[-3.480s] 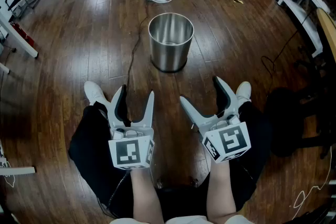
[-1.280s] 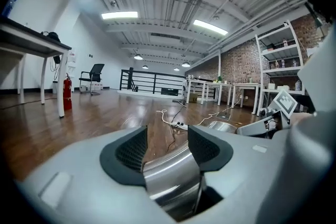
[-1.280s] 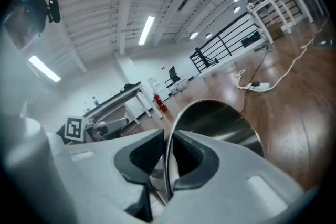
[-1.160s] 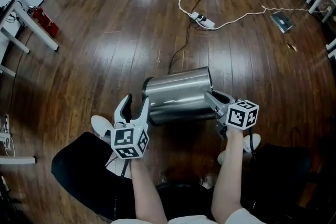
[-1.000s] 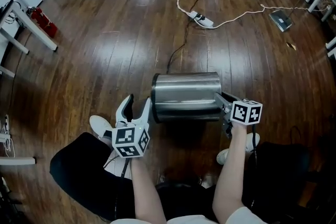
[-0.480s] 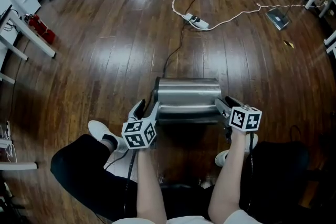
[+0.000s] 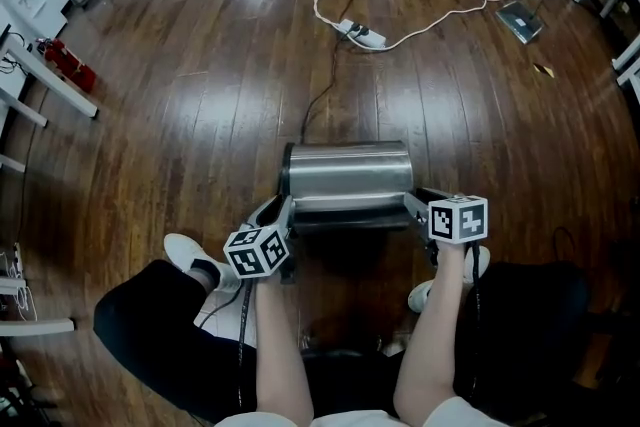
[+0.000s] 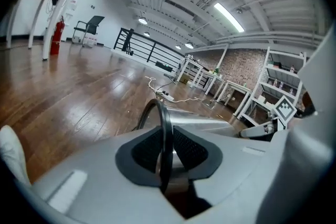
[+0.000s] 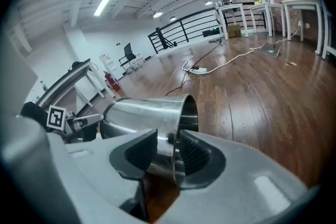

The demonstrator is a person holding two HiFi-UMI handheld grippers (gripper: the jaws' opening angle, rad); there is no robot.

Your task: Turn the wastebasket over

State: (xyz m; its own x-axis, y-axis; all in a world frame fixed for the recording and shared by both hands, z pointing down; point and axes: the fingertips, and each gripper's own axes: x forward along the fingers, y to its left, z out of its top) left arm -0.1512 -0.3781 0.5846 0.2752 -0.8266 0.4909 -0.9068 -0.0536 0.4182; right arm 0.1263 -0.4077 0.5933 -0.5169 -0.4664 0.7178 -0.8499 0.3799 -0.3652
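The steel wastebasket (image 7: 350,177) lies on its side in the air above the wood floor, held between both grippers. My left gripper (image 7: 283,208) is at its left end, jaws closing on the black base ring (image 8: 164,134), which sits pinched between the pads. My right gripper (image 7: 412,200) is at the open mouth on the right. Its jaws are closing with the thin steel rim wall (image 9: 176,144) clamped between the pads, one pad inside and one outside. In the right gripper view, the shiny basket body (image 9: 142,110) stretches away toward the left gripper's marker cube (image 9: 56,118).
Below the basket are the person's dark-trousered legs and white shoes (image 7: 185,255). A white power strip with cable (image 7: 360,35) and a black cable (image 7: 320,95) lie on the floor beyond. White table legs (image 7: 45,80) stand at left, a flat device (image 7: 520,20) at far right.
The basket stood upright on the floor, then hung sideways from the right gripper alone. The left gripper has come down to the left end and closed on the base ring.
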